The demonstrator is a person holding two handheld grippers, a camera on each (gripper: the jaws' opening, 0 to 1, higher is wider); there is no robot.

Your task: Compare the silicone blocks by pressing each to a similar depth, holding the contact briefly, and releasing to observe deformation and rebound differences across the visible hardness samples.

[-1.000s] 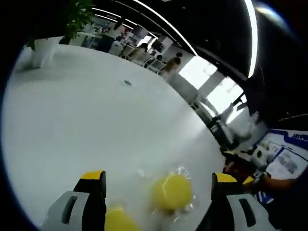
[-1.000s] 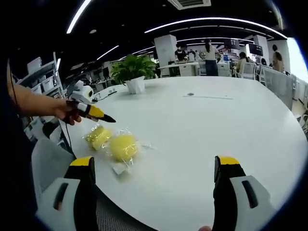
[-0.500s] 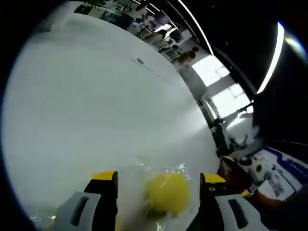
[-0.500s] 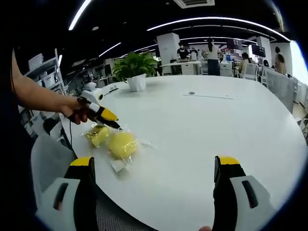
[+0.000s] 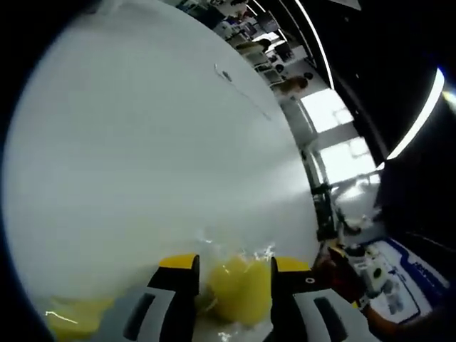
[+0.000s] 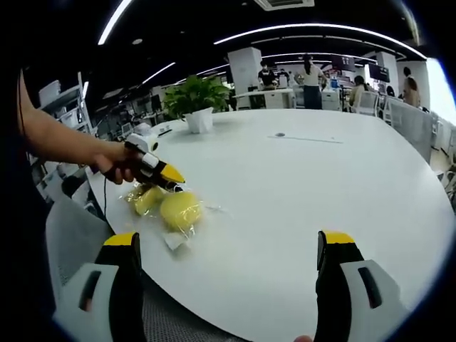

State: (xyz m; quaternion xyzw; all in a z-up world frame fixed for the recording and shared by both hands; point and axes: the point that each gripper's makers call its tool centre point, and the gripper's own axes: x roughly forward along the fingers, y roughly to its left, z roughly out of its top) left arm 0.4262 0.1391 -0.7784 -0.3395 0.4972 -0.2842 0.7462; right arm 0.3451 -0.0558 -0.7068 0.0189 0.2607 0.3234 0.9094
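A yellow silicone block (image 5: 239, 291) in clear wrap lies on the white table (image 5: 142, 157), and my left gripper (image 5: 235, 263) is shut on it, one jaw against each side. A second wrapped yellow block (image 5: 75, 317) lies to its left, low in the left gripper view. The right gripper view takes in the same pair from a distance: the rounder block (image 6: 180, 210), the other block (image 6: 146, 198) behind it, and the left gripper (image 6: 169, 176) held in a person's hand, its yellow tips down at them. My right gripper (image 6: 229, 246) is open, hovering over the table's near edge.
A potted plant (image 6: 196, 107) stands at the table's far side, and a small dark spot (image 6: 280, 135) marks the tabletop. A grey chair (image 6: 71, 242) sits by the near left edge. Desks and people fill the background.
The left gripper has dropped onto the rounder yellow block and its jaws have narrowed until they meet its sides. The right gripper has stayed open and still.
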